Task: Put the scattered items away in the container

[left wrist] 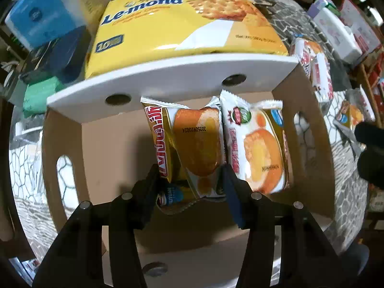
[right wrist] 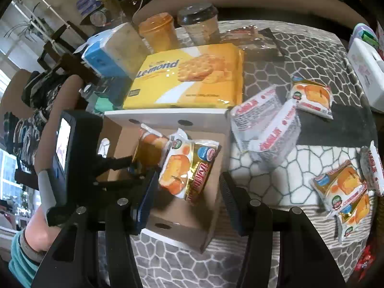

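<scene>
Snack cake packet (left wrist: 196,148), frame centre: light, soft, crinkly, crushable; left gripper (left wrist: 192,180) jaws grip its lower end; right gripper (right wrist: 187,192) jaws open, empty.

"Le-mond" is printed in blue on the yellow cracker pack (left wrist: 187,21), with "10" in its lower corner badge. "20250920824" is stamped, upside down, on the snack-cake wrapper (left wrist: 196,141).

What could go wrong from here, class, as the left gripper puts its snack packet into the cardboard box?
1. The left gripper holds its cake packet tilted, close against the packet already in the box; releasing may wedge or crumple them.
2. The cardboard box sits near the table edge, so a push could shift it.
3. The open right gripper hovers over the box and could bump the left.
</scene>
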Motion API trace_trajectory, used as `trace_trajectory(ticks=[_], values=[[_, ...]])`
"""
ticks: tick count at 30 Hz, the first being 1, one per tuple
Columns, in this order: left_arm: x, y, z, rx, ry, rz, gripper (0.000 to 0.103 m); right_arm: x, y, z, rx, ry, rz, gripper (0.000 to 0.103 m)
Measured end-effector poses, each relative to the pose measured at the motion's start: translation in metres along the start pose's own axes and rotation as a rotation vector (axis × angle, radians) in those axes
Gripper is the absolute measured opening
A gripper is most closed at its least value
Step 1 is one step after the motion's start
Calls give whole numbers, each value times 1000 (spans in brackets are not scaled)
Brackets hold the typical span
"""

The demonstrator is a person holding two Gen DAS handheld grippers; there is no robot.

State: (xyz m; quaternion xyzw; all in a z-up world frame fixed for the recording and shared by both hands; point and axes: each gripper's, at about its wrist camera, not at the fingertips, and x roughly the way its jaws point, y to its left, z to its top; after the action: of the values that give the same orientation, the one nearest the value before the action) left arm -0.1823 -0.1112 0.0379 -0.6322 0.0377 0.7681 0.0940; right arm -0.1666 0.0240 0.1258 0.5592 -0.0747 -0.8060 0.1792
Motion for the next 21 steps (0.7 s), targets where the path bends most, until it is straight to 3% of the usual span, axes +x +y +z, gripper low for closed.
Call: trace_trajectory(ticks=[5,9,12,17,21], values=[[2,-2,10,32,22,-2,49,2,-4,-3,3,5,25,55],[-17,21,1,15,13,21,66,1,10,-4,-86,5,31,55],[-39,40,-6,-11,-28,-5,66,6,35,-7,-228,38,10,55],[-62,74,-20,-64,-62,-34,67,43,78,-21,-549,164,-185,54],[-69,92,-27,-108,-79,-82,67,71,88,-33,-708,230,-300,54]])
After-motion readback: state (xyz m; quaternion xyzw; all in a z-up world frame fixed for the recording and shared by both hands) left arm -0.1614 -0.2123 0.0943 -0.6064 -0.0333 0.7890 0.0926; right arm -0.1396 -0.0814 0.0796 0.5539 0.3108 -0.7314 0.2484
